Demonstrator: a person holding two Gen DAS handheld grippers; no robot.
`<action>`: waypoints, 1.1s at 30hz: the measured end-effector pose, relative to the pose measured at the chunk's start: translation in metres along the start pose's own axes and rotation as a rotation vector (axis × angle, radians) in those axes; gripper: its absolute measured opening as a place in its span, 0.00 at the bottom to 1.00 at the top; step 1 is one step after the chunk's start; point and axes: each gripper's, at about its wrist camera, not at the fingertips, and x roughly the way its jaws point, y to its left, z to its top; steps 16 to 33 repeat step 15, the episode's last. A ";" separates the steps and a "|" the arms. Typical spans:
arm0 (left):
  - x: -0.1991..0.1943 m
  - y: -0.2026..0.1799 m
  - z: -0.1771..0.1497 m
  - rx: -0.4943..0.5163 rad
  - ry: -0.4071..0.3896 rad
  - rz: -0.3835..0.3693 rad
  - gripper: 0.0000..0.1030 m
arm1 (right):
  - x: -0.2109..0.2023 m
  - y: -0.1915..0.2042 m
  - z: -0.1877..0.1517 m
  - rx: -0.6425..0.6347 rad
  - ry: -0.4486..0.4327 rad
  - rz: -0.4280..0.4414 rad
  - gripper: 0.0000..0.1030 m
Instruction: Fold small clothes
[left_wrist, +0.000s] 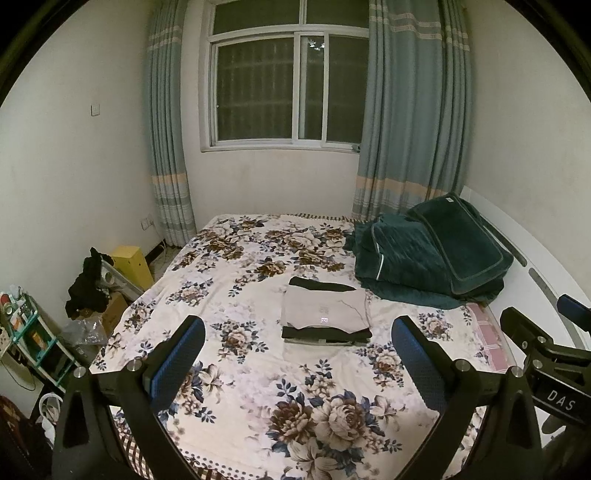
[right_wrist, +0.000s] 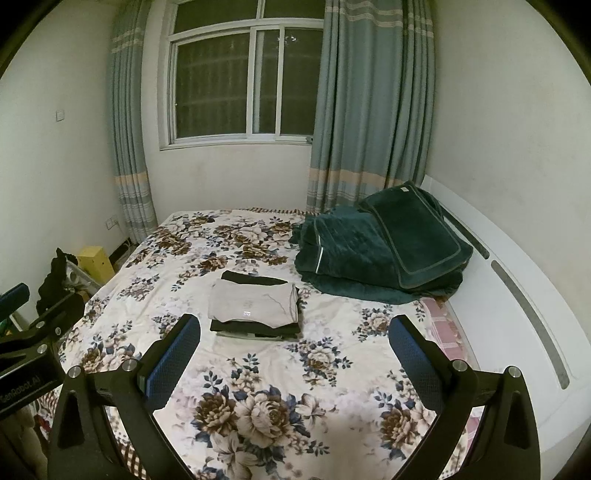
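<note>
A small stack of folded clothes (left_wrist: 325, 314) lies in the middle of the floral bed sheet (left_wrist: 236, 273), a grey piece on top of black ones. It also shows in the right wrist view (right_wrist: 255, 304). My left gripper (left_wrist: 299, 332) is open and empty, held above the near part of the bed, short of the stack. My right gripper (right_wrist: 295, 328) is open and empty, also short of the stack. The right gripper shows at the right edge of the left wrist view (left_wrist: 554, 332). The left gripper shows at the left edge of the right wrist view (right_wrist: 22, 332).
A dark green quilt and pillow (left_wrist: 428, 251) are piled at the bed's far right by the white headboard (right_wrist: 517, 295). A window with curtains (left_wrist: 284, 85) is behind. Boxes, a yellow box (left_wrist: 131, 260) and a shelf (left_wrist: 33, 339) stand left of the bed.
</note>
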 end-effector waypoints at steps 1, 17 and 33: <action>0.000 0.000 0.000 0.000 -0.001 0.002 1.00 | 0.000 0.000 0.000 0.001 0.000 0.001 1.00; 0.003 0.002 0.005 0.000 -0.009 0.010 1.00 | 0.000 0.003 0.000 0.000 -0.003 -0.004 1.00; 0.003 0.002 0.005 0.000 -0.009 0.010 1.00 | 0.000 0.003 0.000 0.000 -0.003 -0.004 1.00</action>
